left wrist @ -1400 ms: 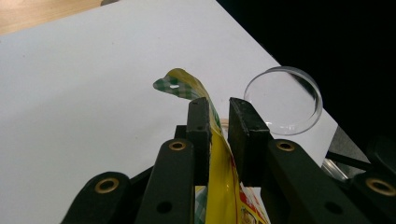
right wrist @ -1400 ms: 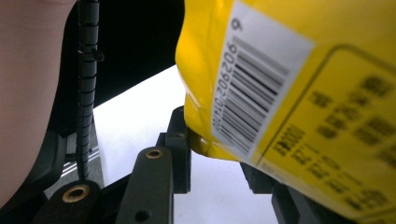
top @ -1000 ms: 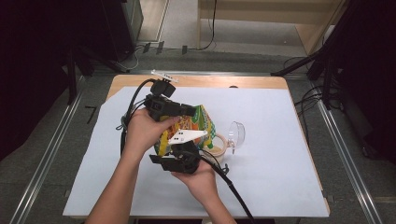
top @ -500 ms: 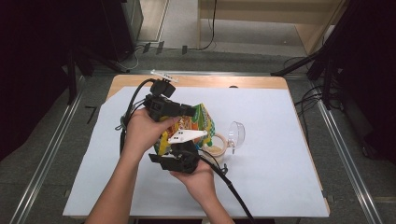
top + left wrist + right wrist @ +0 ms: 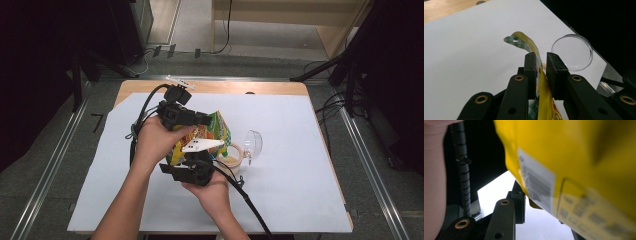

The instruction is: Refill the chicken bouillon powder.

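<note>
I hold the yellow snack bag [image 5: 212, 132] above the white sheet [image 5: 300, 190] with 2 grippers, left gripper [image 5: 541, 65] pinching its top edge, right gripper [image 5: 192, 167] clamping lower down, and uneven pulling could spill contents past the clear dish [image 5: 253, 143].

Both hand-held grippers [image 5: 200, 125] [image 5: 202, 162] clamped.

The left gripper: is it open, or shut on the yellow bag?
Shut on it. The left gripper's two black jaws press the yellow bag's thin upper edge between them, above the white sheet.
</note>
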`<act>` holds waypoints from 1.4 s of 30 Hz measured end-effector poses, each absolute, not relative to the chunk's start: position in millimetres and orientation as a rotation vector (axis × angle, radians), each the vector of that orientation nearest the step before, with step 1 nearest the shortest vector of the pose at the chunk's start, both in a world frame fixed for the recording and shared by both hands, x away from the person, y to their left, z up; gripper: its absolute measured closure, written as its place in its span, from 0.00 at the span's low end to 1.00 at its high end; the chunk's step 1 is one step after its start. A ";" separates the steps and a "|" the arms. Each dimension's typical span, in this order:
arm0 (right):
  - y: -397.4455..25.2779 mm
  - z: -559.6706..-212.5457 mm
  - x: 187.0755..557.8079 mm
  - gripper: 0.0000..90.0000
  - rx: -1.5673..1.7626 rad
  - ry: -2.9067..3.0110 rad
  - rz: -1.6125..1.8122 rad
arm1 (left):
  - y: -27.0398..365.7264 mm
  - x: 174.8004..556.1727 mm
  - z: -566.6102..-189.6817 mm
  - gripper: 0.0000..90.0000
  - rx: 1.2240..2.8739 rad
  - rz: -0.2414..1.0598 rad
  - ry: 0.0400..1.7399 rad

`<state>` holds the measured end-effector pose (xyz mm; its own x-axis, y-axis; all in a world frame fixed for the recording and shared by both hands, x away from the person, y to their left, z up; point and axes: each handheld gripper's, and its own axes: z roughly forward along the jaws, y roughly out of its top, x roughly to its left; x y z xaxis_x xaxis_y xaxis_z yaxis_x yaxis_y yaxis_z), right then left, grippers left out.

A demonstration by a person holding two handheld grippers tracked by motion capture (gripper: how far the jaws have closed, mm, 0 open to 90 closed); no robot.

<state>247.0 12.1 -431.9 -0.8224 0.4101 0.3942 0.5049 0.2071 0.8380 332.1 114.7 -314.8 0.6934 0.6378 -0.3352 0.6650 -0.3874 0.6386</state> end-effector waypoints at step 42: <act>12.2 -428.8 256.2 0.74 -0.894 -2.378 -1.693 | 118.5 342.5 -315.5 0.87 2.104 -0.069 0.989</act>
